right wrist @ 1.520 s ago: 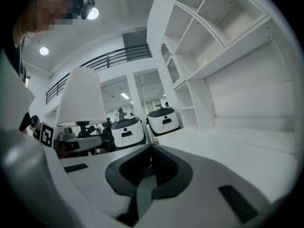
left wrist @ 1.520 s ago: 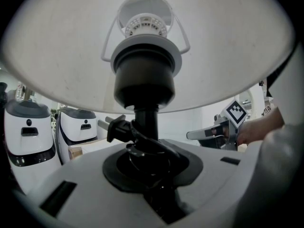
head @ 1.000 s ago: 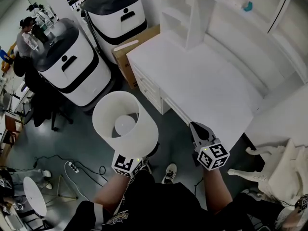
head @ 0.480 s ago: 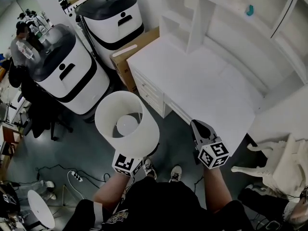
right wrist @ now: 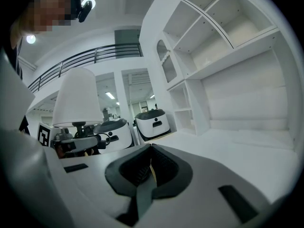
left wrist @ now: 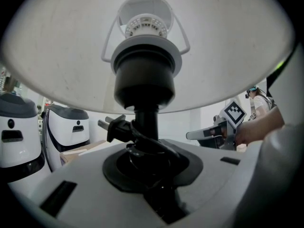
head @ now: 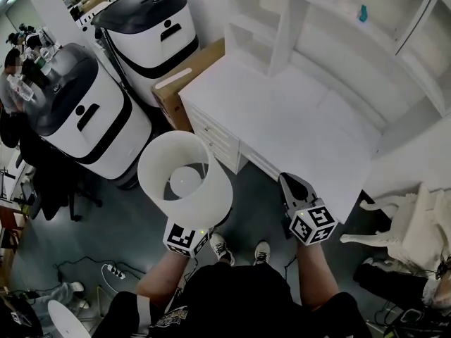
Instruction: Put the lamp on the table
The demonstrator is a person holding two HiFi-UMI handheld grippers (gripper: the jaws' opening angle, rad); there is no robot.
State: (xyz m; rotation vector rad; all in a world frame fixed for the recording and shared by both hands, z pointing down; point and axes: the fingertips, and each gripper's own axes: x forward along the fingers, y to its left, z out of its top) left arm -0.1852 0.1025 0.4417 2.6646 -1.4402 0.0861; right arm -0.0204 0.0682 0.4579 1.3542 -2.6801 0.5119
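The lamp [head: 184, 178] is off the ground and in hand, but not yet on the table [head: 282, 129]. In the head view its white shade fills the lower middle-left of the frame, opening upward with the bulb visible inside, and it hangs over the dark floor just left of the table's near corner. No part of it is over the tabletop.

The left gripper [left wrist: 147, 163] is clenched on the lamp's black stem [left wrist: 146, 120] below the socket. The cord [left wrist: 142, 146] is wound round the stem there and the plug [left wrist: 113, 127] sticks out to the left. The lamp stands roughly upright in that grip. The right gripper [right wrist: 151, 151] sits at the lower middle-right of the head view beside the table's front edge, its jaws brought together with nothing between them.

The tabletop runs from the centre to the right of the frame and looks bare, with white shelving [head: 275, 27] behind it in the upper right.

By my reading the pick-up is done and the carry is under way. What is left is to bring the lamp over the white top, set its foot down flat and let go of the stem
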